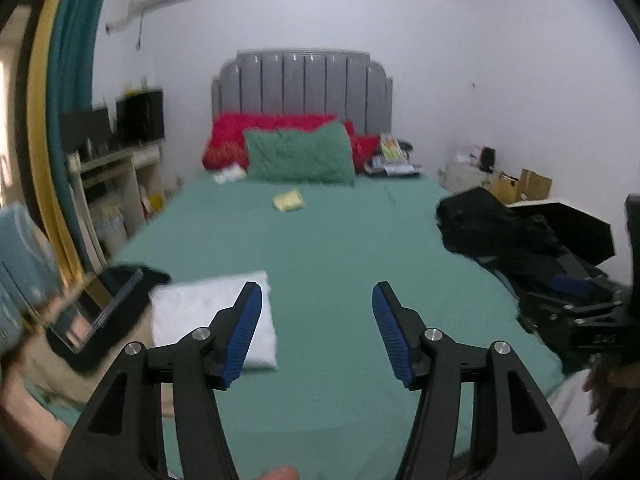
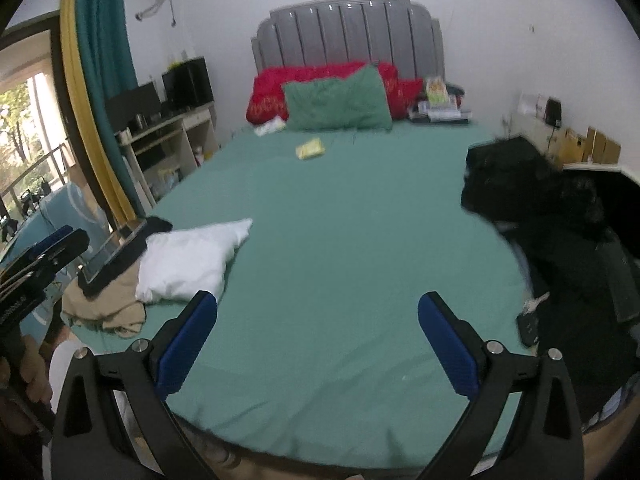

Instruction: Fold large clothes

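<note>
Both grippers, left gripper [image 1: 317,308] and right gripper [image 2: 318,320], hang released with nothing between their ribbed blue pads, above the smooth green bedsheet [image 2: 340,240], bare across its middle. Crumpled black clothes [image 2: 532,192] heap at its right edge; a soft white pillow [image 2: 188,260] lies near the left edge.

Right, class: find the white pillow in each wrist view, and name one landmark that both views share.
Left wrist view: white pillow, lower left, partly behind the left finger.
Right wrist view: white pillow, left of centre, on the green sheet.
Shared landmark: grey headboard.
</note>
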### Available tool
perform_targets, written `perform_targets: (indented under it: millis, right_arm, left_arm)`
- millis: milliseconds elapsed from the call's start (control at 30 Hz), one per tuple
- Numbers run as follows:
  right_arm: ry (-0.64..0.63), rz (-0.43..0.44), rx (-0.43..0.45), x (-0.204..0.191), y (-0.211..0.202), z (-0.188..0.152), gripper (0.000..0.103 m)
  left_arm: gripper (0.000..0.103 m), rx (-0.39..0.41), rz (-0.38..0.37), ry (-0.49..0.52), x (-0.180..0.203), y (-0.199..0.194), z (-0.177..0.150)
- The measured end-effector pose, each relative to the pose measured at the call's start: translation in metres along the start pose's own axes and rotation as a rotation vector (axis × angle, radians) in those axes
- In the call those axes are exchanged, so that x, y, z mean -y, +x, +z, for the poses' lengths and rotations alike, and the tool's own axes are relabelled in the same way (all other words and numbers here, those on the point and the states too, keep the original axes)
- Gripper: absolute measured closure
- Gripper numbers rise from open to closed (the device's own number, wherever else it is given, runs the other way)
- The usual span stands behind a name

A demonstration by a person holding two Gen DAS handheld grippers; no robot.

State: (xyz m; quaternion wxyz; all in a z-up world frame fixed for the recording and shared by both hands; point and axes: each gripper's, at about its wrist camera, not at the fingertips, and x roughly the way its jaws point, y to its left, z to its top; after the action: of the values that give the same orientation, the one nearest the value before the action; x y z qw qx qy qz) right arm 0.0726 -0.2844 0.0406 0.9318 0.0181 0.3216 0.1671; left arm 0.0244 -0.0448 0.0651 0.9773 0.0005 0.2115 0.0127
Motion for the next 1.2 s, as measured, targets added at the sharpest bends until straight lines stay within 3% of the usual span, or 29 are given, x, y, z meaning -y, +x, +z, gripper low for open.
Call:
perform_targets:
  millis: [167, 333, 533, 967, 1200]
  right_arm:
    - [-0.035, 0.017, 0.053, -0.012, -0.006, 0.002, 0.003]
    - [-0.049, 0.023, 0.006, -0.021, 0.015, -0.008, 0.003]
    - [-0.040, 0.023, -0.026, -0.025, 0.034, -0.018, 0.003]
    - [-0.088, 0.024, -0.025, -0.046, 0.049, -0.022, 0.003]
    - [-0.083, 0.021, -0.055, -0.044, 0.062, -0.028, 0.003]
  left_arm:
    - [0.042, 0.017, -0.001, -0.068, -0.012, -0.005, -0.003]
    - [0.041, -0.004, -0.045, -0.100, -0.027, 0.003, -0.017]
    - [0.041, -0.027, 0.000, -0.080, -0.039, 0.012, -0.030]
    - [0.041, -0.035, -0.005, -0.113, -0.057, 0.024, -0.040]
    - [0.041, -0.078, -0.002, -0.159, -0.064, 0.040, -0.049]
